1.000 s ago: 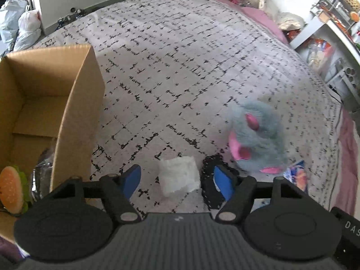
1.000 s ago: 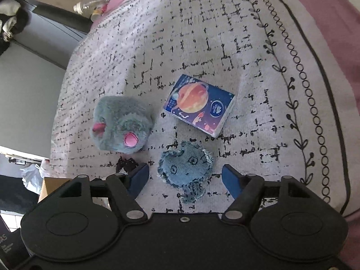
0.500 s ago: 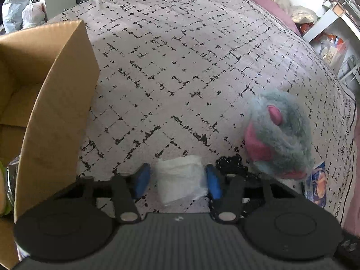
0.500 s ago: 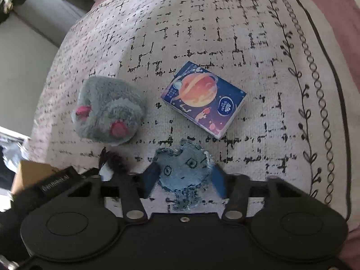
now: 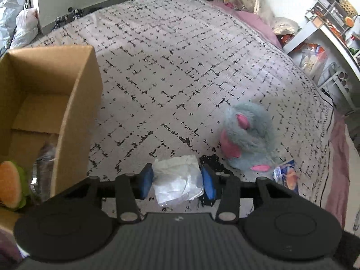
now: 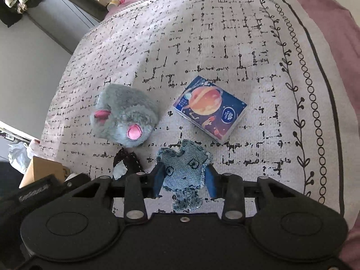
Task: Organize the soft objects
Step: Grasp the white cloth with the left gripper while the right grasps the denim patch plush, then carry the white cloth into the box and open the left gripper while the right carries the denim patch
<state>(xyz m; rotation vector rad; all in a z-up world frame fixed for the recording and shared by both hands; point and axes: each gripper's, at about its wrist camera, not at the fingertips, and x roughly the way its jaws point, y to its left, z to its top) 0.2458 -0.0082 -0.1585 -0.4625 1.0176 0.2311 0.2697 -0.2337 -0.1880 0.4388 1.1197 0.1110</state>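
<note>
My left gripper (image 5: 177, 181) is shut on a white tissue pack (image 5: 177, 181), held just above the patterned bedspread (image 5: 168, 67). An open cardboard box (image 5: 74, 103) stands to its left with a burger plush (image 5: 10, 184) inside. My right gripper (image 6: 184, 177) is shut on a blue denim plush (image 6: 183, 168), lifted slightly off the bed. A grey furry mouse plush (image 6: 123, 117) with pink ears lies to its upper left; it also shows in the left wrist view (image 5: 247, 135). A small black fabric piece (image 6: 128, 159) lies beside it.
A blue tissue box with a planet print (image 6: 209, 110) lies on the bedspread ahead of the right gripper. A shelf unit (image 5: 333, 33) stands off the bed's right side. Plastic bags (image 5: 20, 27) lie on the floor at far left.
Both grippers closed from open: the left on the white tissue pack, the right on the denim plush. Both then rose slightly with their objects.
</note>
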